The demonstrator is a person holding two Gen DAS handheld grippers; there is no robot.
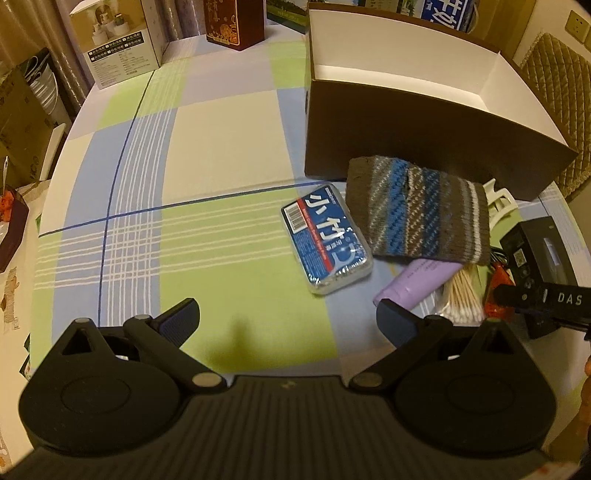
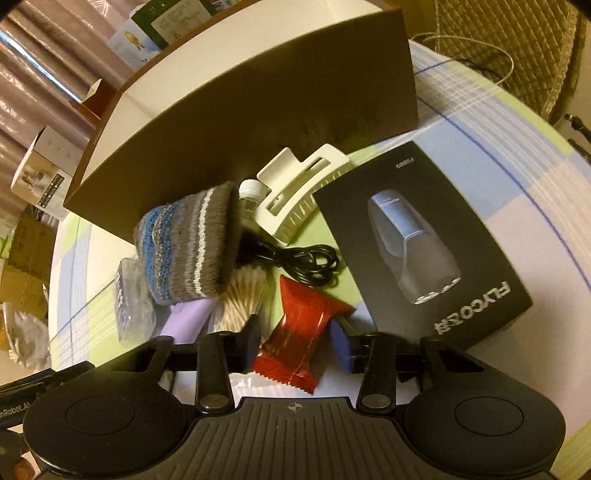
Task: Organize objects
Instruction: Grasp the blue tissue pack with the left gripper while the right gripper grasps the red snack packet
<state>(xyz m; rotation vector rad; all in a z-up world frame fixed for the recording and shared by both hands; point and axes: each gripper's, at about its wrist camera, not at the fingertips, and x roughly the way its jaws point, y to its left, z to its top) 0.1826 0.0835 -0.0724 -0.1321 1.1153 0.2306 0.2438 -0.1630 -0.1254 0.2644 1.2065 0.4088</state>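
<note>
A brown open box with a white inside stands on the checked tablecloth; it also shows in the right wrist view. In front of it lie a striped knitted pouch, a blue floss pack, a purple tube, cotton swabs, a white hair clip, a black cable and a black shaver box. My left gripper is open and empty above the cloth, near the floss pack. My right gripper has its fingers on either side of a red snack packet, touching it.
Cartons and a dark red box stand at the table's far edge. A quilted chair back is behind the brown box. More boxes and clutter sit beyond the table's left edge.
</note>
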